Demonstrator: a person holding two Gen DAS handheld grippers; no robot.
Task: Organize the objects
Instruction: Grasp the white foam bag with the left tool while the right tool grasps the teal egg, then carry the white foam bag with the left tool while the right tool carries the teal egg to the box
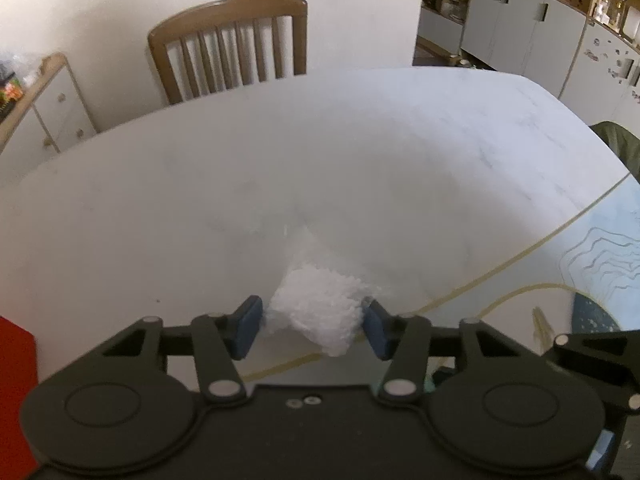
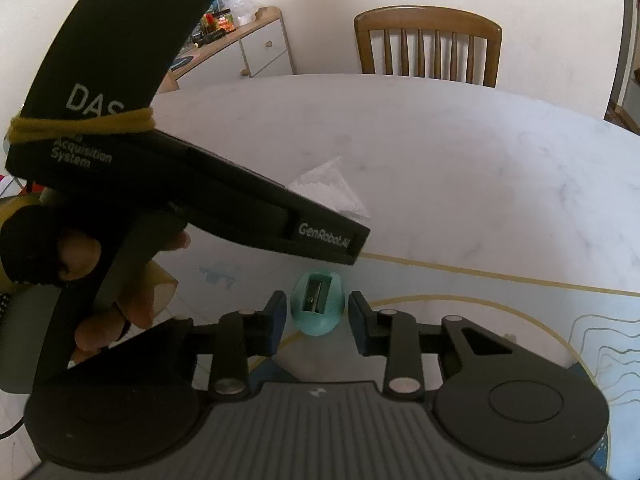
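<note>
Now, line by line.

Left tool (image 1: 313,326): its blue pads (image 1: 248,326) press on either side of a crumpled white tissue (image 1: 320,312) — clamped on it, with the wad bulging out in front of the fingers.

Tissue: white and rumpled, held low over the tabletop (image 1: 280,152); a loose corner trails forward onto the marble-look surface.

Right tool (image 2: 318,316): fingers apart, one on each side of a teal egg-shaped pencil sharpener (image 2: 318,308) — small gaps show on both sides, so they do not touch it.

Pencil sharpener: it lies on the pale placemat (image 2: 460,304), blade slot facing up, just inside the mat's gold line.

Left tool seen from the right wrist: its black body (image 2: 180,184) crosses the upper left of the view, gripped by a hand (image 2: 116,312) in a dark fingerless glove; a yellow band is wound around the handle.

Placemat: pale blue with gold lines and wavy contour marks, lying on the near part of the tabletop.

Beyond: a wooden slat-back chair (image 1: 232,44) at the far edge of the tabletop, a white drawer unit (image 1: 48,108) by the wall, grey cabinets (image 1: 520,20) further back.
</note>
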